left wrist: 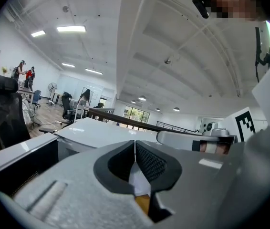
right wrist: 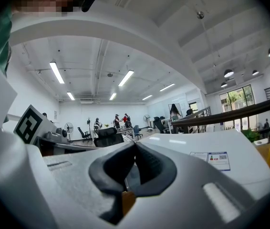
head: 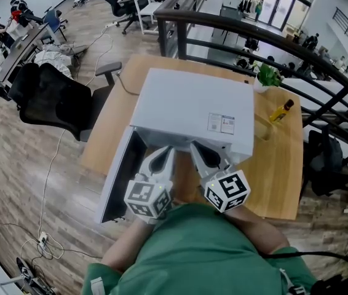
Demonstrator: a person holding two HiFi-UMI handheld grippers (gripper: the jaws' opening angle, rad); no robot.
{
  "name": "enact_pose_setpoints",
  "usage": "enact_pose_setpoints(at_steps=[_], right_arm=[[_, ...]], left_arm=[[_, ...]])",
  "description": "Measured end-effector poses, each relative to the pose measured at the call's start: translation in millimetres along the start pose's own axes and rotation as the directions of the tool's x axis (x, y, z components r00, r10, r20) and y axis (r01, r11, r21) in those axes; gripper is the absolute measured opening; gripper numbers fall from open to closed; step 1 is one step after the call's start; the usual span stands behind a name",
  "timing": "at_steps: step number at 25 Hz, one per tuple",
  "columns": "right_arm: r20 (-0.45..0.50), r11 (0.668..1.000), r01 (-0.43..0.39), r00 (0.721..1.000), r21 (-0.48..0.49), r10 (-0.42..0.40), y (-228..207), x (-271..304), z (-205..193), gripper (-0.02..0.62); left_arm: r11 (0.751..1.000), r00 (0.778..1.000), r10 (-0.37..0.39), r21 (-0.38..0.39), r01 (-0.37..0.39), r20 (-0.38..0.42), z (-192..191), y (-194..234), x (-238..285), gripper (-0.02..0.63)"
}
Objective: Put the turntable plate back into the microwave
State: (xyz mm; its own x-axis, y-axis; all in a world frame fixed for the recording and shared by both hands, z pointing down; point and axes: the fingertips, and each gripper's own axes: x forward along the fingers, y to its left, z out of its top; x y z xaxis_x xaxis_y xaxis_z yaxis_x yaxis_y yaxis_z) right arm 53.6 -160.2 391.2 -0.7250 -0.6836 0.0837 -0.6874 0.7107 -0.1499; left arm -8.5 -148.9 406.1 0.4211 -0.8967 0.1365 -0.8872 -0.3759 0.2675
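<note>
The white microwave (head: 192, 106) stands on a wooden table (head: 278, 165), its door (head: 120, 177) swung open to the left. Both grippers are held side by side in front of its opening, pointing at it. My left gripper (head: 165, 151) is shut, its dark pads meeting with nothing between them (left wrist: 135, 143). My right gripper (head: 198, 147) is likewise shut and empty (right wrist: 134, 145). The microwave's top (left wrist: 97, 130) (right wrist: 211, 151) fills the middle of both gripper views. No turntable plate shows in any view; the microwave's inside is hidden below its top and the grippers.
A yellow bottle (head: 281, 110) and a potted plant (head: 266, 75) sit at the table's far right. A black office chair (head: 51, 100) stands left of the table. A dark railing (head: 284, 48) runs behind it. Cables lie on the floor at lower left (head: 45, 241).
</note>
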Motion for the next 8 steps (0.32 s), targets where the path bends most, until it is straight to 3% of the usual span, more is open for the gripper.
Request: enact_pose_setpoints(at_steps=[8], right_arm=[[0.003, 1.0, -0.003, 1.0, -0.006, 0.003, -2.5, -3.2, 1.1, 0.003]], left_arm=[[1.0, 1.0, 0.005, -0.023, -0.005, -0.001, -1.4, -2.1, 2.6, 0.014]])
